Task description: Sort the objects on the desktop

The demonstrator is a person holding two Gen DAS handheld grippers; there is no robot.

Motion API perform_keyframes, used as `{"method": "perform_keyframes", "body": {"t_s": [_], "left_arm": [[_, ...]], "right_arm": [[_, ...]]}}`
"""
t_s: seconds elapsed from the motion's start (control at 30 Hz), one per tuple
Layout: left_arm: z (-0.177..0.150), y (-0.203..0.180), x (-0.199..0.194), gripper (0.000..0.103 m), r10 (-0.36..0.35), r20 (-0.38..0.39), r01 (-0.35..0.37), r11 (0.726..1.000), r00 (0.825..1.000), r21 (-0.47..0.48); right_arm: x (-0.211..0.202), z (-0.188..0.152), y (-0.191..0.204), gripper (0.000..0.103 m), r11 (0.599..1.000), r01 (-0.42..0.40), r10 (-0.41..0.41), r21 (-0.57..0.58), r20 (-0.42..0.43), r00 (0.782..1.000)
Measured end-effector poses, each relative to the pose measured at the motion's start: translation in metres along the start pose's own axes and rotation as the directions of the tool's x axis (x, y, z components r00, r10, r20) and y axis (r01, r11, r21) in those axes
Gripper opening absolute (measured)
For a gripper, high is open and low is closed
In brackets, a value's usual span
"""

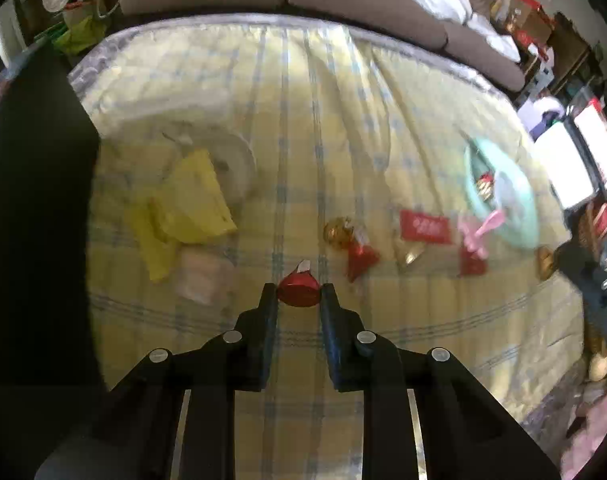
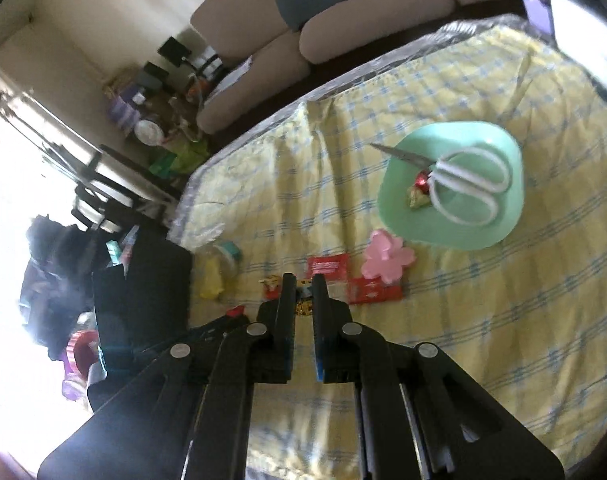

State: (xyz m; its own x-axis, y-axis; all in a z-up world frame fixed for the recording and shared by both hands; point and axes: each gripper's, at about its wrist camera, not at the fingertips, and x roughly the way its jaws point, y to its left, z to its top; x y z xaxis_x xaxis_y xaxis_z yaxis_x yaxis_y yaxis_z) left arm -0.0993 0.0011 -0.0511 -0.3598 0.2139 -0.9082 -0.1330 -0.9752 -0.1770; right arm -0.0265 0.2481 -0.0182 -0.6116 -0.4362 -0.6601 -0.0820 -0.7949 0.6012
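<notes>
The left gripper (image 1: 298, 294) is clamping a red candy (image 1: 298, 290) on the near cloth (image 1: 443, 320). The right gripper (image 2: 303, 286) is pinching a gold candy (image 2: 303, 307). The green plate (image 2: 483, 236), far right, is holding scissors (image 2: 463, 184) and 1 candy (image 2: 419, 194); several wrappers are remaining.

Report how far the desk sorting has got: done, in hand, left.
Done, apparently: scissors and a wrapped candy lie on the green plate.
In hand: the left gripper closes on a red foil candy; the right gripper holds something small and gold.
Left: red packets, pink flower clip, yellow packets.
</notes>
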Motion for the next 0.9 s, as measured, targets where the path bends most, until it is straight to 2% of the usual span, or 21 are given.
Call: {"method": "perform_keyframes", "body": {"t_s": [0.07, 0.23, 0.27, 0.37, 0.5, 0.6, 0.7, 0.8, 0.9], "left_arm": [[0.004, 0.002, -0.017, 0.021, -0.009, 0.022, 0.01, 1.0, 1.0, -0.017], [0.005, 0.018, -0.064, 0.021, -0.102, 0.072, 0.11, 0.987, 0.992, -0.121], [0.003, 0.022, -0.075, 0.021, -0.102, 0.09, 0.113, 0.984, 0.991, -0.138], [-0.003, 0.025, -0.112, 0.021, -0.009, 0.155, 0.029, 0.991, 0.988, -0.129], [-0.016, 0.041, -0.159, 0.021, 0.106, 0.22, -0.066, 0.981, 0.97, -0.18], [-0.027, 0.06, -0.195, 0.021, 0.231, 0.266, -0.162, 0.953, 0.936, -0.256], [-0.033, 0.077, -0.221, 0.021, 0.32, 0.287, -0.233, 0.926, 0.903, -0.299], [-0.043, 0.105, -0.245, 0.021, 0.362, 0.298, -0.245, 0.898, 0.883, -0.365], [-0.056, 0.135, -0.262, 0.021, 0.415, 0.296, -0.263, 0.858, 0.86, -0.441]], "right_arm": [[-0.002, -0.001, 0.002, 0.008, 1.0, -0.012, 0.012, 0.0, 0.001, 1.0], [-0.005, -0.004, 0.017, 0.008, 0.999, 0.001, -0.001, -0.038, -0.001, 1.0], [-0.005, -0.005, 0.022, 0.008, 0.999, -0.003, 0.003, -0.046, -0.003, 1.0], [-0.005, -0.01, 0.038, 0.008, 0.997, -0.013, 0.012, -0.08, -0.015, 1.0], [-0.005, -0.02, 0.067, 0.008, 0.99, -0.028, 0.024, -0.141, -0.026, 0.999], [-0.006, -0.028, 0.098, 0.008, 0.974, -0.025, 0.02, -0.225, -0.028, 0.999], [-0.01, -0.037, 0.126, 0.008, 0.957, -0.087, 0.08, -0.277, -0.036, 0.996], [-0.013, -0.046, 0.164, 0.008, 0.929, -0.132, 0.124, -0.347, -0.044, 0.991], [-0.012, -0.052, 0.203, 0.008, 0.893, -0.183, 0.171, -0.41, -0.066, 0.983]]}}
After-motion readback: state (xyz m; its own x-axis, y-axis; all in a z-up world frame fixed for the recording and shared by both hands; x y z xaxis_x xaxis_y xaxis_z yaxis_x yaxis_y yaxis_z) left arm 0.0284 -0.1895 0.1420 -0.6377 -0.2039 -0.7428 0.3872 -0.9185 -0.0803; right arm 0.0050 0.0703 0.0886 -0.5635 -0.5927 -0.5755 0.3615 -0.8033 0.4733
